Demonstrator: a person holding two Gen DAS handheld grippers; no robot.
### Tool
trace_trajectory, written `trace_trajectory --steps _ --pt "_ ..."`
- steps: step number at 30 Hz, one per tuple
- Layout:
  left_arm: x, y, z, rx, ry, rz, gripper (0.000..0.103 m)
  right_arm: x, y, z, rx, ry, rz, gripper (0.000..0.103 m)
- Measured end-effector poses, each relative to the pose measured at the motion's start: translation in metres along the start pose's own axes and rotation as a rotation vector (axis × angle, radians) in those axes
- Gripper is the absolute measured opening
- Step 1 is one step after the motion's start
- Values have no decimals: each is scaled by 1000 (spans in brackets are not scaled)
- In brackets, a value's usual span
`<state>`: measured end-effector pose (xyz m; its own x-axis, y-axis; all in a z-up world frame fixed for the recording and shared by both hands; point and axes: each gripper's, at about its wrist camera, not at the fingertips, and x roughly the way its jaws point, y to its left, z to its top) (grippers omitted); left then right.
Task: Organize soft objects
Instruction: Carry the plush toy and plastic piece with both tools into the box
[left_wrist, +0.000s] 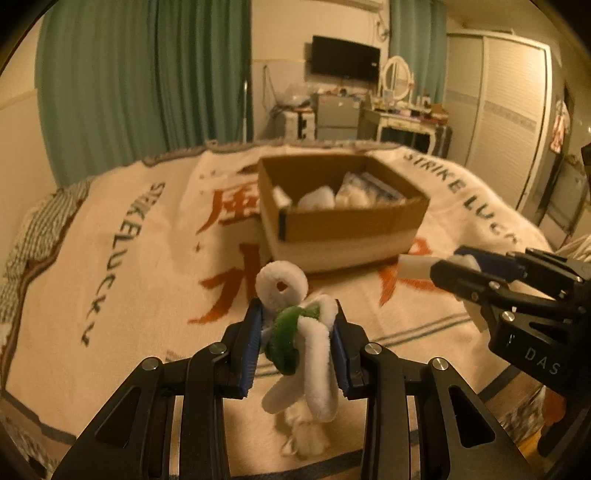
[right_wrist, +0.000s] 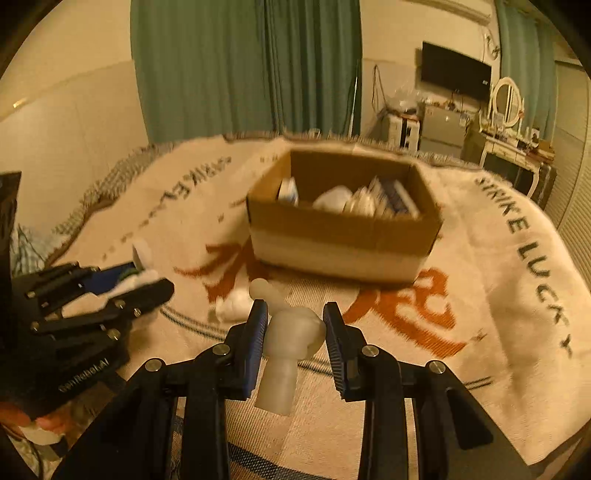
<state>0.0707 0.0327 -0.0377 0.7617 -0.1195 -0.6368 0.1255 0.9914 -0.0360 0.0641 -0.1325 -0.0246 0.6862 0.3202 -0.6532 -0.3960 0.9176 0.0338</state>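
Soft toy: a white-and-green plush toy (left_wrist: 303, 332) is gripped between the left gripper (left_wrist: 299, 341) jaws, at lower centre of the frame.
Right gripper (right_wrist: 295, 341): its jaws are closed on a pale figurine (right_wrist: 288, 347).
Cardboard box (left_wrist: 347, 225): it is set on the bed blanket (left_wrist: 122, 280) at upper centre, with white items held inside.

Dim warm amber light; strong fisheye bending, dark vignette corners; mild blur throughout both views.

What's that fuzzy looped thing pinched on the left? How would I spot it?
Start at the brown cardboard box on the cream printed blanket. Nearer the camera, the left hand-held gripper clamps a white chenille loop toy. Its green fuzzy band distinguishes it from the smooth white figure alongside.
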Motion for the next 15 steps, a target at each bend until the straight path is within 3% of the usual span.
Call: trace_trajectory --steps 9,15 --pt "17 -17 67 44 -37 -26 33 -24 -32 84 -34 -149 6 31" --pt "55 -19 114 45 -55 -8 33 -4 -57 131 -34 -190 0 31"
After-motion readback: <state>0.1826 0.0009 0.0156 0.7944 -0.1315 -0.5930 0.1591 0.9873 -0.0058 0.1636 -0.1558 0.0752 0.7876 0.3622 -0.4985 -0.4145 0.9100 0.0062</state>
